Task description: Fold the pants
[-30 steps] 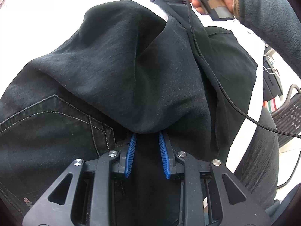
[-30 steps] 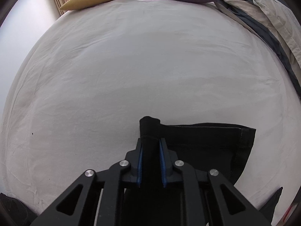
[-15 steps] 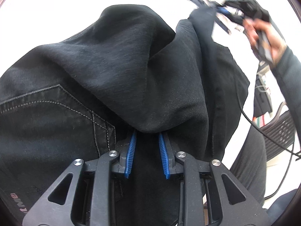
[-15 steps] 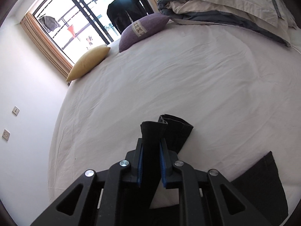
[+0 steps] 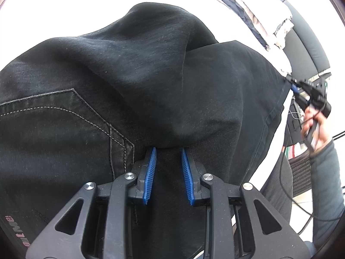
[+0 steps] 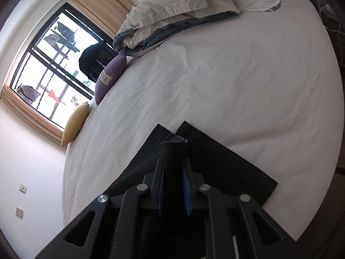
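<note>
A wide bed with a creased white sheet (image 6: 226, 90) fills the right wrist view. It stands in a pale-walled room with a dark-framed window (image 6: 49, 69) hung with tan curtains. Along the bed's window-side edge lie a yellow cushion (image 6: 75, 124) and a purple cushion with a patterned band (image 6: 110, 75). At the far corner a cream and grey-blue quilt (image 6: 172, 10) is heaped in soft folds. Two white wall sockets (image 6: 21, 198) sit low on the wall.

The black denim pants (image 5: 151, 82) are held up over the bed's near edge. One flat, square-cornered leg end lies on the sheet near that edge. The cloth is matte with a faint brushed nap. It bunches into a rounded hump, and pale stitching outlines a back pocket at the left of the left wrist view.

The left gripper (image 5: 168, 161) has its ribbed blue pads (image 5: 151, 172) a little apart, with a thick fold of the pants caught between them. The right gripper (image 6: 173, 177) pinches a narrow upright tuck of the hem between its pads. In the left wrist view it appears at the far right, clamped on the taut trouser edge. A hand in a grey fleece sleeve (image 5: 323, 194) holds it.
</note>
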`<state>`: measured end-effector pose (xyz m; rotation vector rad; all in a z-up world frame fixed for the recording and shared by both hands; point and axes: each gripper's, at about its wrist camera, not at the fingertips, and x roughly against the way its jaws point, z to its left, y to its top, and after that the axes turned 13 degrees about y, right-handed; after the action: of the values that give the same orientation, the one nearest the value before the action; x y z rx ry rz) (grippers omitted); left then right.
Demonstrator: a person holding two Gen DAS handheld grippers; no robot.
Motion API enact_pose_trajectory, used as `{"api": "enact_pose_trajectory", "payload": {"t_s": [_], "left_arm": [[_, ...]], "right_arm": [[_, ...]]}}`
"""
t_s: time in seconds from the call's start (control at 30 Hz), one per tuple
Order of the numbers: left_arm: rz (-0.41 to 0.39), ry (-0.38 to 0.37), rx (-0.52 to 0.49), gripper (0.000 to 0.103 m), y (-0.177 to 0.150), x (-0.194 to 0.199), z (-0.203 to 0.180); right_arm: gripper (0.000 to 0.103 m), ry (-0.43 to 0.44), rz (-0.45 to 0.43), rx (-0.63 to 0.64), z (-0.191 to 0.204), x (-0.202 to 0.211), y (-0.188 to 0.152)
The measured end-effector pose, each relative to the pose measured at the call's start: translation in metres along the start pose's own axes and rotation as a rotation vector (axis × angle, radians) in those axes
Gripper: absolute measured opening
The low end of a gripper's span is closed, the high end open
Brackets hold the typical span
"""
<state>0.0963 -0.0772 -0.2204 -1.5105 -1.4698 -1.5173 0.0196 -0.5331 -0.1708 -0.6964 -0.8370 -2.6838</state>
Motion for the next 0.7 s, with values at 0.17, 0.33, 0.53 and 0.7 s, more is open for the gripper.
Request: {"api": "enact_pose_trajectory", "payload": {"t_s": [0.17, 0.33, 0.53, 0.7], "left_arm": [[0.008, -0.009, 0.033, 0.023, 0.004, 0.003, 0.007], [0.007, -0.019, 0.049, 0.024, 0.007, 0.008, 0.026], [0.011, -0.015, 0.045, 0.024, 0.014, 0.012, 0.03], [0.016, -0.033, 0.05, 0.024, 0.015, 0.014, 0.032]], "right_arm": [[0.016, 0.013, -0.044, -0.043, -0.019, 0.013, -0.009], [0.016, 0.033, -0.118, -0.095, -0.034, 0.028, -0.015], [0.016, -0.004, -0.106, -0.231, -0.071, 0.022, -0.031], [0.016, 0.012, -0.122, -0.274, -0.085, 0.022, -0.04]]}}
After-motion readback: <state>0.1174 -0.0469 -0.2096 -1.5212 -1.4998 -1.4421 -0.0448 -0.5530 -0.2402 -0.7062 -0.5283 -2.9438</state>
